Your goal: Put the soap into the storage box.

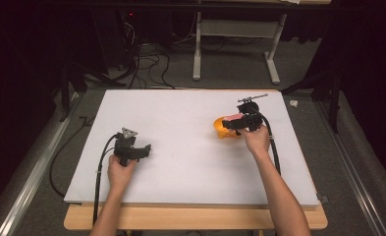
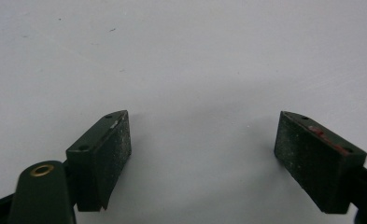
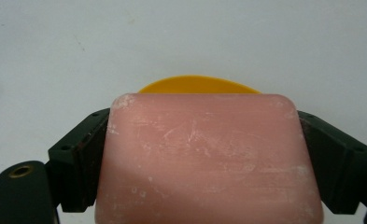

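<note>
A pink block (image 3: 204, 158) with rounded corners and a scuffed top sits clamped between the two black jaws of my right gripper (image 3: 204, 156). Behind and under it shows the rim of an orange bowl (image 3: 197, 85). From above, my right gripper (image 1: 230, 123) holds the pink block (image 1: 233, 116) over the orange bowl (image 1: 222, 129) at the table's right middle. My left gripper (image 1: 148, 149) rests at the left of the white table, jaws wide apart. In the left gripper view my left gripper (image 2: 202, 149) stands open over bare white surface.
The white tabletop (image 1: 180, 142) lies on a wooden board (image 1: 195, 219). Cables (image 1: 99, 172) trail from both grippers toward the front edge. Beyond the table stand a white frame (image 1: 234, 44) and floor cables.
</note>
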Tool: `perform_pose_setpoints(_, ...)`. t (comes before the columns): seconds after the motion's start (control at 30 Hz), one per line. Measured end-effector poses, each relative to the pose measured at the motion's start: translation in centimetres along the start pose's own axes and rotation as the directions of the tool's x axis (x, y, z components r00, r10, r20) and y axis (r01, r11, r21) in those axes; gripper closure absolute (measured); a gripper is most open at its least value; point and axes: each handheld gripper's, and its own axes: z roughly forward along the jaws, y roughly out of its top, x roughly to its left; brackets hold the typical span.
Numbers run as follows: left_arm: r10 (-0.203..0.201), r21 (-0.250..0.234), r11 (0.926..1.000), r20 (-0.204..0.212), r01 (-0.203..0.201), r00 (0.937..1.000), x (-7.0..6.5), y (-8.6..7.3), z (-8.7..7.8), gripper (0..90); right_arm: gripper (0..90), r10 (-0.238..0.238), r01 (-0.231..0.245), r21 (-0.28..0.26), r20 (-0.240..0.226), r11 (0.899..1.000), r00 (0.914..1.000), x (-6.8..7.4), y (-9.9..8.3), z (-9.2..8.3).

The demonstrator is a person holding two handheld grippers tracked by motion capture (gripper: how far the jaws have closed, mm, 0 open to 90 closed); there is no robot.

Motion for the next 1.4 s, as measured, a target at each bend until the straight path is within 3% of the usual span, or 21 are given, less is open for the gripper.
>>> perform_pose_setpoints(0.53, 0.000, -0.002, 1.0000, 0.000, 0.000, 1.0000, 0.0, 0.0, 0.0, 19.2, 13.6, 0.048, -0.049, 0.059, 0.020, 0.997, 0.9986, 0.0, 0.1, 2.1)
perform_pose_setpoints(0.83, 0.000, 0.000, 1.0000, 0.000, 0.000, 1.0000, 0.0, 0.0, 0.0, 19.2, 13.6, 0.076, -0.076, 0.079, 0.004, 0.994, 0.9971, -0.4, 0.1, 2.7)
perform_pose_setpoints(1.03, 0.000, 0.000, 1.0000, 0.000, 0.000, 1.0000, 0.0, 0.0, 0.0, 19.2, 13.5, 0.110, -0.108, 0.096, -0.017, 0.990, 0.9938, -0.6, 0.2, 3.1)
perform_pose_setpoints(1.4, 0.000, -0.002, 1.0000, 0.000, 0.000, 1.0000, 0.0, 0.0, 0.0, 19.2, 13.4, 0.143, -0.143, 0.137, 0.006, 0.980, 0.9897, -0.8, 0.4, 3.7)
